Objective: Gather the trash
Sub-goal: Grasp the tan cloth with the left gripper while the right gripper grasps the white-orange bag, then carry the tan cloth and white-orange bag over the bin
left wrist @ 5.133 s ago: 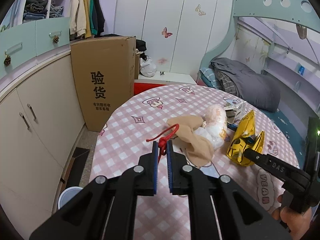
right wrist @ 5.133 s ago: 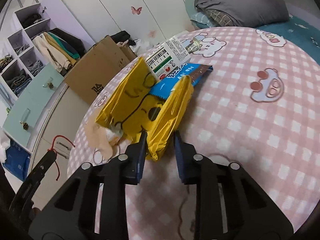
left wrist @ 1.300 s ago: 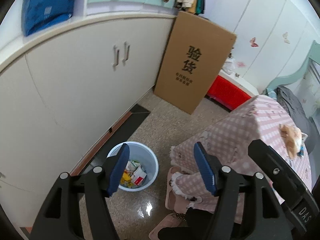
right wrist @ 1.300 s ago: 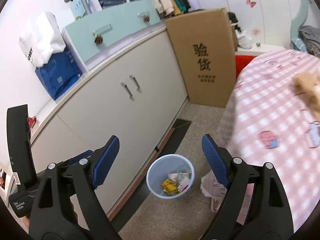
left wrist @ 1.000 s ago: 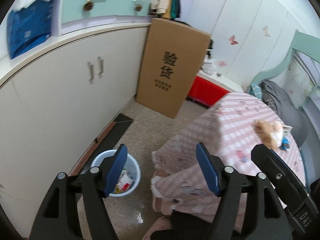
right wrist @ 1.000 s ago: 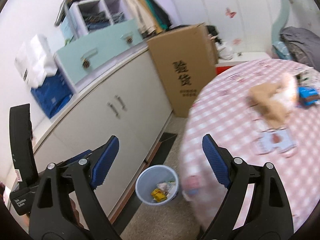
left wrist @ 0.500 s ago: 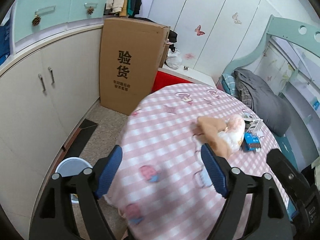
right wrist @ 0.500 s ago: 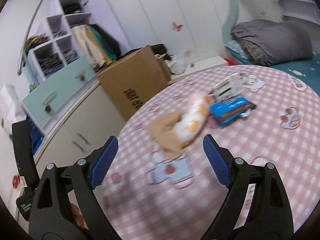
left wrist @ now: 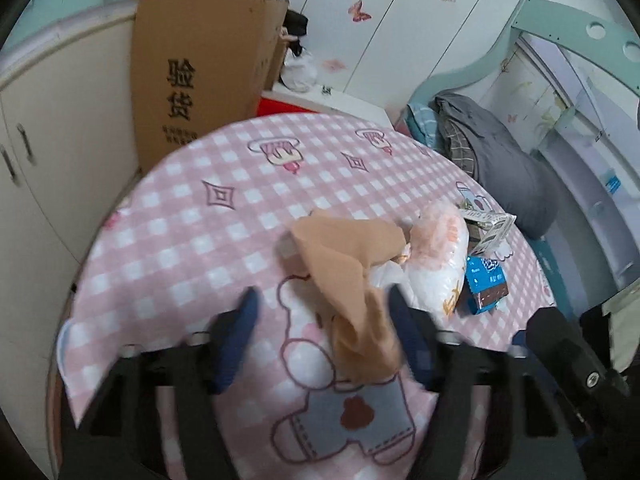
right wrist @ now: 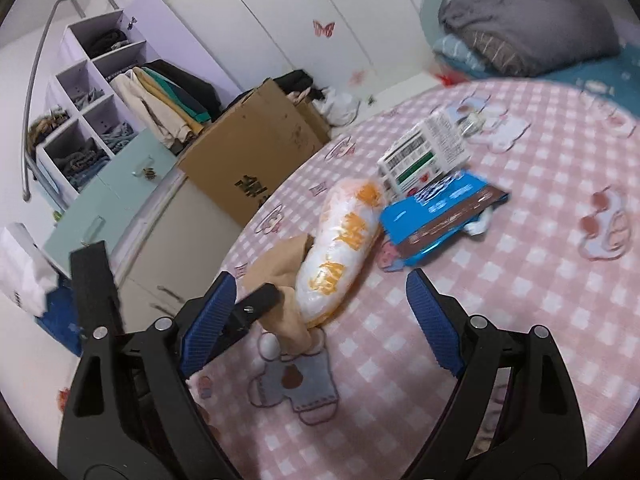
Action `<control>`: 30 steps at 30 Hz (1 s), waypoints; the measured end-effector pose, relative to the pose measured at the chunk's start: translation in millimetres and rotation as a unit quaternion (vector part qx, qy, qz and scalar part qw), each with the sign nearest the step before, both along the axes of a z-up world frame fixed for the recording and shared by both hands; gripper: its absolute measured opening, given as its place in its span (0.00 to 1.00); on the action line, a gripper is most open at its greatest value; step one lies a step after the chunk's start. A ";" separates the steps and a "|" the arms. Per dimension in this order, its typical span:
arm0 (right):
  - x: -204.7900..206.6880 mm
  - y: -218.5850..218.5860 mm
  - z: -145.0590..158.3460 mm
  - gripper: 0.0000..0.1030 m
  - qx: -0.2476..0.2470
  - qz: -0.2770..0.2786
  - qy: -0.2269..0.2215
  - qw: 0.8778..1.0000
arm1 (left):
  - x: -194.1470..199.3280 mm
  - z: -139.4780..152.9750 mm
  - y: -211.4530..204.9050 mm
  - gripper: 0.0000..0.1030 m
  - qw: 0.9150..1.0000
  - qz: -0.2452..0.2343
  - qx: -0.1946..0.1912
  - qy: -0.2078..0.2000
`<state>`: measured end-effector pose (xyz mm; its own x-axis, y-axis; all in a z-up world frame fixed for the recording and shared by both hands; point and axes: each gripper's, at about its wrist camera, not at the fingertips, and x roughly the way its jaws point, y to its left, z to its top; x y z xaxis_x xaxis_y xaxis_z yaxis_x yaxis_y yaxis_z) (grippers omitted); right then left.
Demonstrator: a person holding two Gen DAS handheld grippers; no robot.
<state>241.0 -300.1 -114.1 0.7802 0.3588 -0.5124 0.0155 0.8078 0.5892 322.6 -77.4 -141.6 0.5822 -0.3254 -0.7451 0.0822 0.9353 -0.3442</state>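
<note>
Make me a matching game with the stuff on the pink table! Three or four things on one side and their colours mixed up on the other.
Things:
1. crumpled paper bag
2. puffy plastic bag
3. flat snack wrapper
4. small carton

Colours:
A. blue and brown
B. white with green stripes and print
C. tan
D. white with orange patches

Right pairs: 1-C, 2-D, 3-A, 4-B
</note>
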 end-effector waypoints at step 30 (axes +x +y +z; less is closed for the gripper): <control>-1.1 78.2 17.6 0.29 -0.055 0.052 0.016 0.997 | -70.0 53.8 124.1 0.02 0.990 0.103 -0.015 -0.093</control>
